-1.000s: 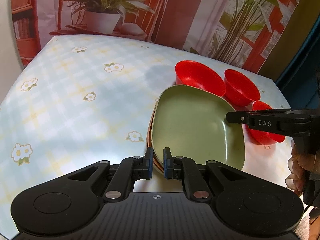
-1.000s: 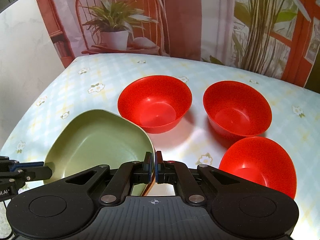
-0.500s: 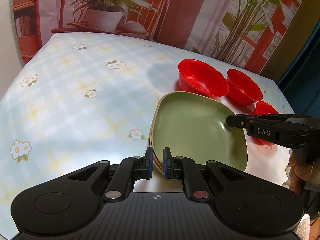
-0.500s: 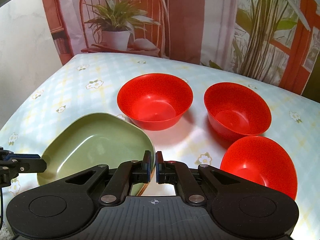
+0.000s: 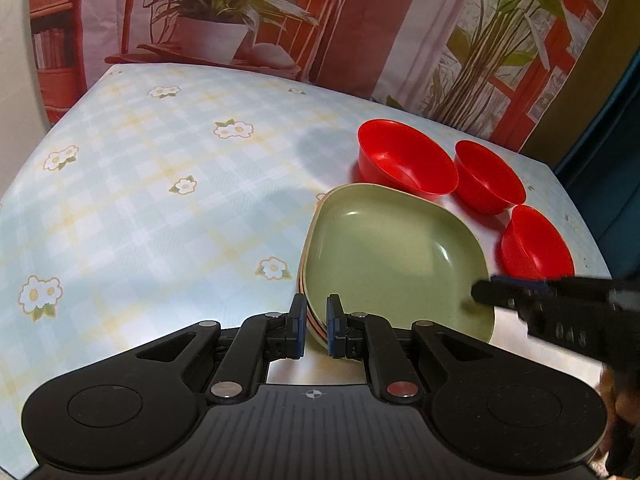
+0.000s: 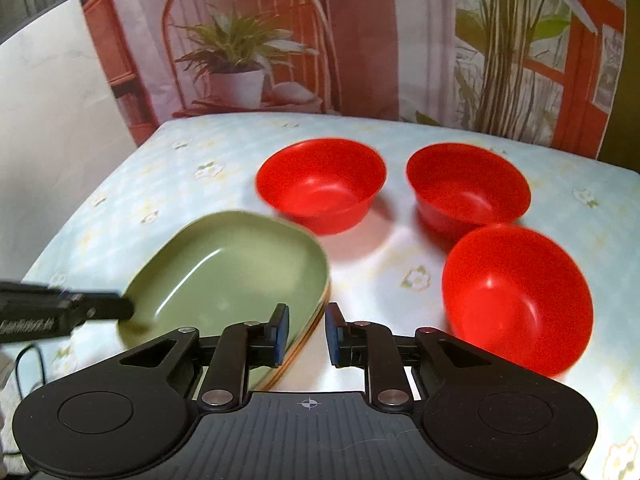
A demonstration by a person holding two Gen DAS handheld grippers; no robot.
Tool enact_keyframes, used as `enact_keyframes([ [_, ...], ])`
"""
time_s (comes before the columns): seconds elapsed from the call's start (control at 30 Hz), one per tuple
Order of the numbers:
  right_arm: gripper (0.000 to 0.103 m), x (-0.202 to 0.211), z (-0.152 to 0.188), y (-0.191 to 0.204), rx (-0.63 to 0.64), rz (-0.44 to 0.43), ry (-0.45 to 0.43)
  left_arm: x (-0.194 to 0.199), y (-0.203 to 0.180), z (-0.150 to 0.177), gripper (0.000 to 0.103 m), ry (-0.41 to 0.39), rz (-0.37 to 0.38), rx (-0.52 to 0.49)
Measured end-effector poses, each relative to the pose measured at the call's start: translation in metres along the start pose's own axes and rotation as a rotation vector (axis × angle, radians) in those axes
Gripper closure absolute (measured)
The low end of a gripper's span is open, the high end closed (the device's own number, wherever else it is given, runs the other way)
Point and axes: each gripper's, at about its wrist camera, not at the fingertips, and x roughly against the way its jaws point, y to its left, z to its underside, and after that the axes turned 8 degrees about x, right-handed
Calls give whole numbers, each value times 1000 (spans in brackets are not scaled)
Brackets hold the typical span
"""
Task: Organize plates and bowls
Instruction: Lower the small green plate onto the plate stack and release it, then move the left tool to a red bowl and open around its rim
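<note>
A stack of plates with a green plate [image 5: 394,254] on top lies on the flowered tablecloth; it also shows in the right wrist view [image 6: 228,268]. My left gripper [image 5: 316,326] is shut on the stack's near rim. My right gripper [image 6: 307,330] has its jaws apart, with the stack's opposite rim just inside the left finger. Three red bowls [image 6: 320,184] [image 6: 466,186] [image 6: 516,294] stand apart from each other to the right of the stack. In the left wrist view they sit beyond the plates [image 5: 406,162] [image 5: 490,176] [image 5: 534,242].
The table [image 5: 140,200] stretches left of the plates, covered in a pale checked cloth. A printed backdrop with a potted plant [image 6: 236,56] and a chair hangs behind the far edge. The table's right edge [image 5: 580,216] runs close to the bowls.
My right gripper has opened and let go of the plate rim, and its view has shifted left and back. The plate stack has come down onto the table. My left gripper keeps its hold.
</note>
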Motion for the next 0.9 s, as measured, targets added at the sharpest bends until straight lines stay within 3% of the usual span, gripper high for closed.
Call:
enact_keyframes([
  [0.1, 90, 7, 8, 7, 20, -16, -3, 0, 1, 0, 92, 2, 2, 1],
  [0.7, 91, 3, 13, 8, 13, -15, -4, -1, 2, 1, 92, 0, 3, 3],
  [0.9, 86, 7, 10, 4, 0, -18, -7, 2, 1, -3, 90, 6, 5, -10],
])
